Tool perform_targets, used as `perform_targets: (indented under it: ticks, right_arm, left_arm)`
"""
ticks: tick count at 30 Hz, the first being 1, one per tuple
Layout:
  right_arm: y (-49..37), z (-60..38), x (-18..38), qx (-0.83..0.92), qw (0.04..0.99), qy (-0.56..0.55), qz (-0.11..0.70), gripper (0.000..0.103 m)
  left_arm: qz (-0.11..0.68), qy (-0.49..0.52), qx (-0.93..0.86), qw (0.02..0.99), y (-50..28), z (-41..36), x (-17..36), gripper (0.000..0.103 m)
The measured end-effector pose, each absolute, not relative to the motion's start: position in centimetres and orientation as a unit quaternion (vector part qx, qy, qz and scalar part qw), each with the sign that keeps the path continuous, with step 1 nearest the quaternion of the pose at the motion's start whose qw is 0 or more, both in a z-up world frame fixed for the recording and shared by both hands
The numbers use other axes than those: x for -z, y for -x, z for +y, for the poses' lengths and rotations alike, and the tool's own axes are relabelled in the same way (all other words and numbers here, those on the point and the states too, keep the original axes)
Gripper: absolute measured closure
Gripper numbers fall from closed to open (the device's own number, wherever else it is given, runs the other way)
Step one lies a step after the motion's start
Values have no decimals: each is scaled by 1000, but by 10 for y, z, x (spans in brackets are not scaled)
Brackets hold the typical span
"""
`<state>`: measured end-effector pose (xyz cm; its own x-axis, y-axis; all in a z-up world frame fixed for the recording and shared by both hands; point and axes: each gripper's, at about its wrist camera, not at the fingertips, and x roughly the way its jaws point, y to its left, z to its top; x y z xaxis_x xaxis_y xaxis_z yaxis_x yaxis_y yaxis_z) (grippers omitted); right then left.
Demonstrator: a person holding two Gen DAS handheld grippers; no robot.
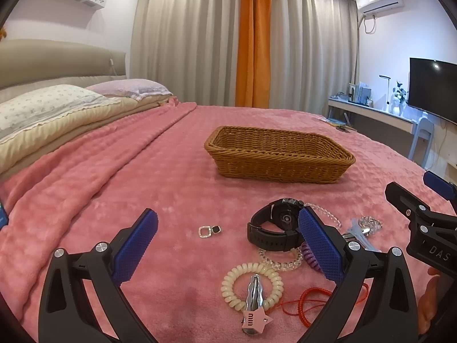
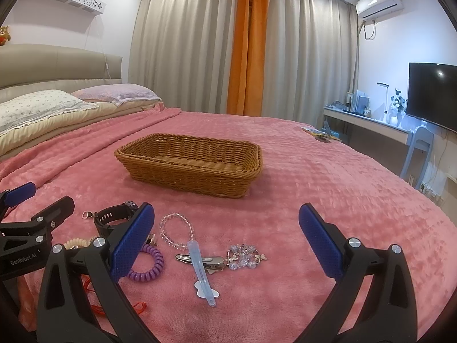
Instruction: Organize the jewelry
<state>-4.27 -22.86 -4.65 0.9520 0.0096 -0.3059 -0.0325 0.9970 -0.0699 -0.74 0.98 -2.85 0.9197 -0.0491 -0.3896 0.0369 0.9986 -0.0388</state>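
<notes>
A pink plush blanket (image 1: 142,148) covers the bed, grey curtains (image 1: 185,37) behind. Both the left gripper (image 1: 228,245) and the right gripper (image 2: 225,243) gape, empty. One brown wicker basket (image 2: 188,181) sits mid-bed; jewelry lies near the front edge. Only the left view shows the cream coil hair tie (image 1: 251,285); only the right shows the clear bead bracelet (image 2: 177,233) whole.

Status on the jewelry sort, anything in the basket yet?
Nothing done: the wicker basket looks empty. Nothing in hand: left gripper and right gripper are both open. Left to move: watch, cream coil tie, bead bracelet, purple coil, clips.
</notes>
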Motion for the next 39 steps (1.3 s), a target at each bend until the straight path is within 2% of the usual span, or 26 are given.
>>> perform_targets:
  ticks: [11, 17, 19, 21, 25, 30, 32, 34, 39]
  right_arm:
    - [42, -230, 47, -12, 987, 34, 156, 6]
    - [38, -244, 41, -23, 981, 19, 189, 8]
    - [39, -252, 39, -20, 979, 18, 202, 13]
    - [41, -257, 39, -29, 975, 17, 219, 19]
    - [50, -257, 48, -54, 965, 32, 256, 31]
    - [69, -249, 69, -57, 954, 57, 288, 45]
    - [69, -247, 76, -68, 950, 50, 302, 53]
    - [68, -248, 79, -75, 946, 44, 313, 57]
    - [60, -256, 76, -86, 942, 14, 326, 59]
  left_arm:
    - [207, 30, 29, 978, 6, 14, 27, 7]
    - [282, 63, 83, 954, 1, 30, 29, 9]
    - [301, 69, 94, 946, 5, 40, 31, 12]
    - [320, 77, 102, 939, 7, 51, 32, 21]
    - [359, 90, 144, 918, 6, 66, 35, 23]
    - [410, 97, 180, 889, -4, 63, 51, 49]
    - [427, 101, 189, 879, -7, 61, 57, 50]
    - [434, 101, 188, 875, -6, 59, 57, 52]
    - [418, 92, 195, 882, 11, 51, 48, 52]
